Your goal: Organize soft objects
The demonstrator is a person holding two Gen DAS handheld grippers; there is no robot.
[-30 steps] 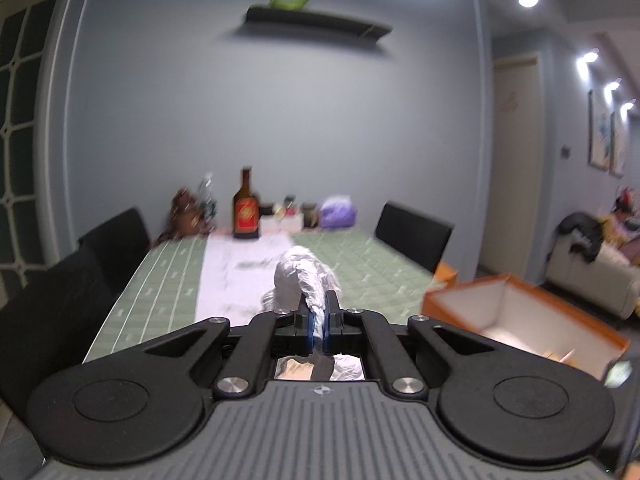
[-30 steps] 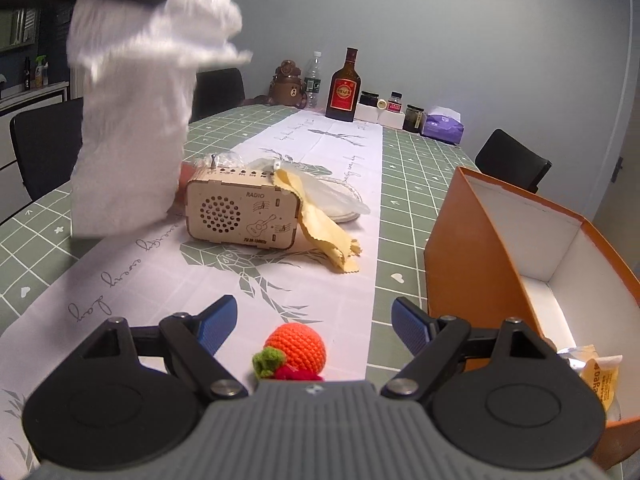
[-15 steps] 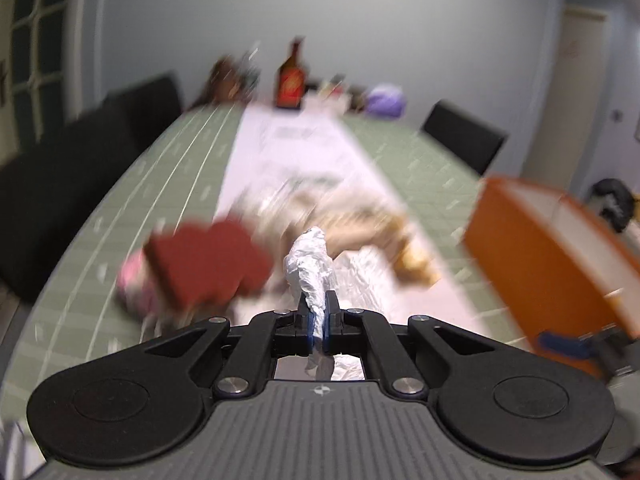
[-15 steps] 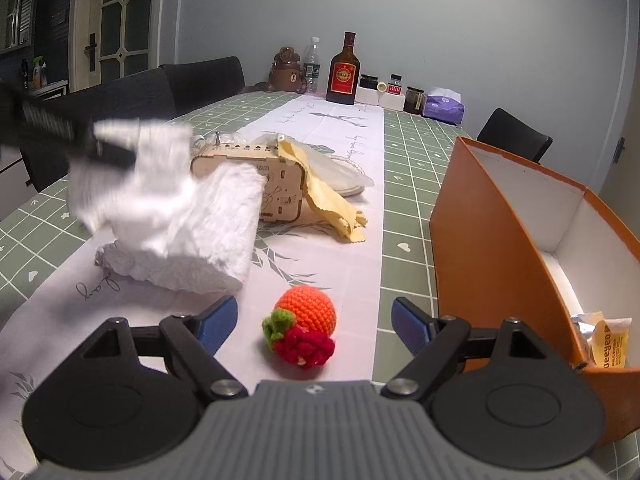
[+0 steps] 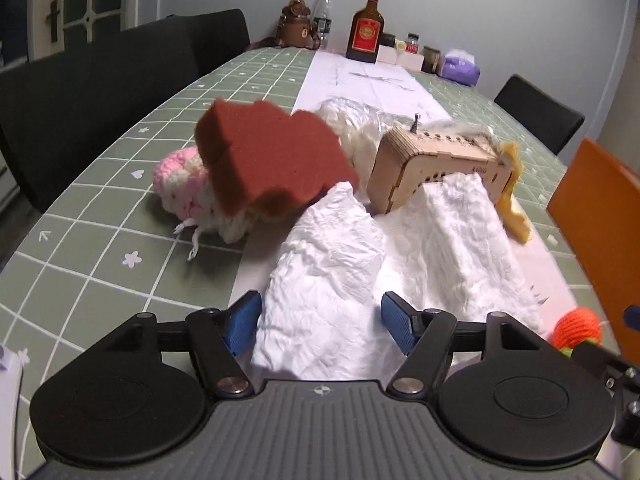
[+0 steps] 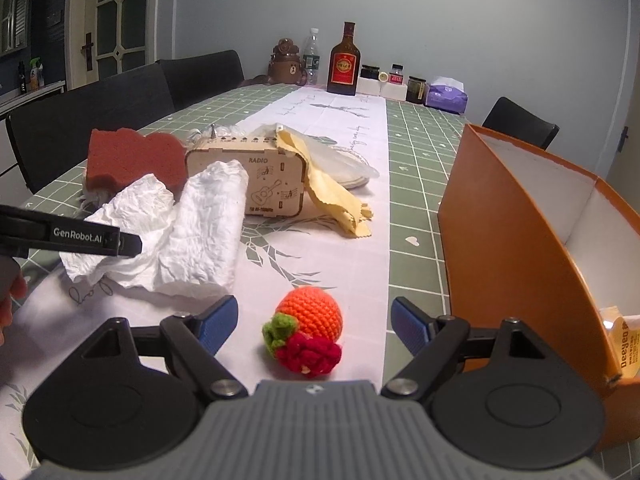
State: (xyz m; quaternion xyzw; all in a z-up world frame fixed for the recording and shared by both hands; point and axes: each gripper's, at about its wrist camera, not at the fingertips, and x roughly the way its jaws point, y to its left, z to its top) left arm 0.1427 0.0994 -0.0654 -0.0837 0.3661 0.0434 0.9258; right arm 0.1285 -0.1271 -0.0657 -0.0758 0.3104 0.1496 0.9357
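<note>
A crumpled white towel (image 5: pixel 400 248) (image 6: pixel 192 232) lies on the table runner, leaning against a wooden radio (image 5: pixel 436 164) (image 6: pixel 260 176). My left gripper (image 5: pixel 320 324) is opening. The towel's near end lies between its blue pads, which do not press on it. One of its fingers (image 6: pixel 80 236) shows at the left of the right wrist view. My right gripper (image 6: pixel 314 326) is closing slightly around a crocheted orange fruit (image 6: pixel 312 312) (image 5: pixel 576 326) without touching it. A red-brown sponge (image 5: pixel 268 160) (image 6: pixel 132 156) rests on a pink and white knitted piece (image 5: pixel 180 184).
An open orange box (image 6: pixel 520 232) (image 5: pixel 600 220) stands at the right with a snack packet (image 6: pixel 624 340) inside. A yellow cloth (image 6: pixel 332 196) hangs off the radio. Bottles and jars (image 6: pixel 344 64) line the far end. Black chairs (image 5: pixel 120 92) flank the table. A person's hand (image 6: pixel 8 300) shows at the left edge.
My left gripper came down from high up with the towel pinched in it, laid the towel on the table and opened, letting it go. The right gripper has hardly moved.
</note>
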